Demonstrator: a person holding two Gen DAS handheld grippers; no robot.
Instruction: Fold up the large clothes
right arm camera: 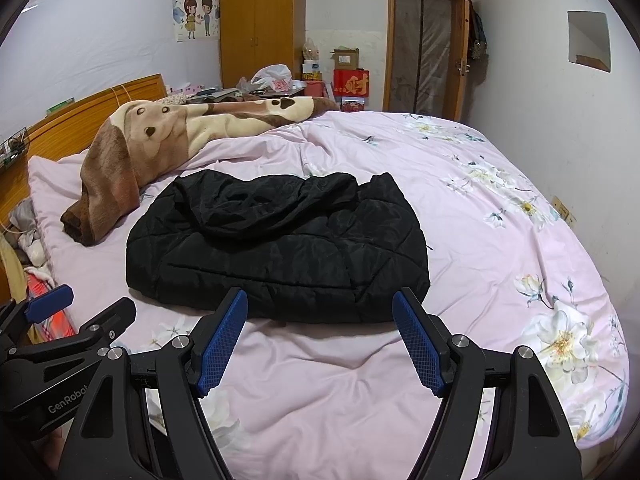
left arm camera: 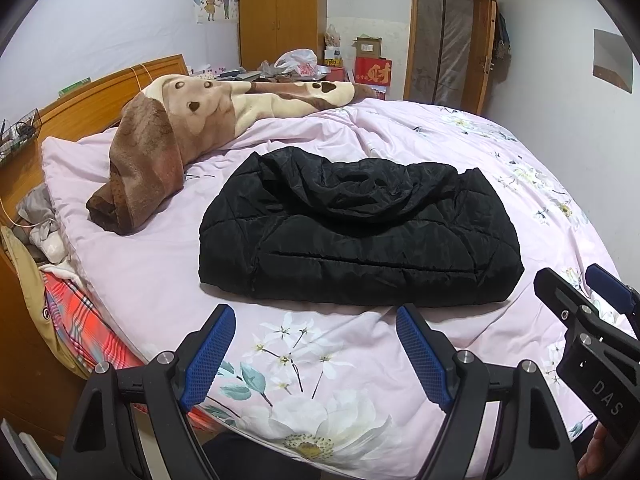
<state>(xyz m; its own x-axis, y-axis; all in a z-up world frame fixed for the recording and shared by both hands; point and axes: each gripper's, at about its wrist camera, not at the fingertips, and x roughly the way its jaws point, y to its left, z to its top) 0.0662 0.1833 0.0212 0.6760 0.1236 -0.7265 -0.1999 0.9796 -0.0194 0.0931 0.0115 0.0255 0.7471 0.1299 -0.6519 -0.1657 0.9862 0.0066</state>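
Folded black jacket [left arm camera: 356, 236], plaid cloth [left arm camera: 80, 320] only in left view

"das" is printed on the right gripper [left arm camera: 582, 286]; "genrobot" on the left gripper [right arm camera: 86, 300]; "财" on the red box [right arm camera: 351, 83] beside the wardrobe [right arm camera: 262, 24].

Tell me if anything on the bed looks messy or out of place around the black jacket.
The black jacket lies folded in a compact bundle on the pink floral bedcover, though its top layer is bunched and wrinkled. Behind it, the brown dog-print blanket sprawls crumpled, not folded. Both the left gripper and right gripper are open and empty.
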